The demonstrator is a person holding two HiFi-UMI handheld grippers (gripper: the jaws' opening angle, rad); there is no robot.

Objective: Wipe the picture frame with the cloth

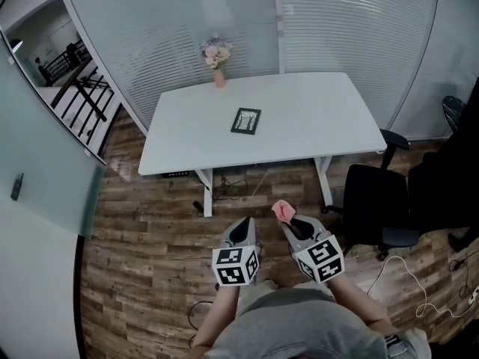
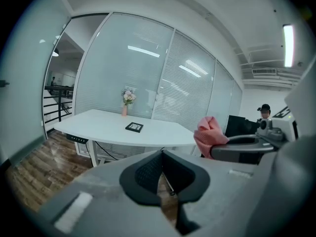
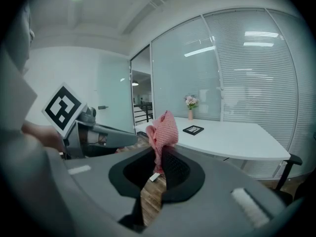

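The small black rectangular picture frame (image 1: 246, 120) lies flat near the middle of the white desk (image 1: 322, 129), with bare top all round it. Well short of the desk, both tongs tilt slightly downward. The right gripper (image 1: 287, 220) pinches the pink cloth (image 1: 283, 211), and the left gripper (image 1: 242, 229) is pressed together and empty.

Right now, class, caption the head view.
Right tongs hold a pink cloth; the picture frame lies on the white table ahead.

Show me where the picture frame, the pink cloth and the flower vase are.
picture frame (image 1: 246, 120), head view, centre of its picture.
pink cloth (image 3: 164, 128), right gripper view, its bunched upper part.
flower vase (image 1: 219, 79), head view, the pink vase body.
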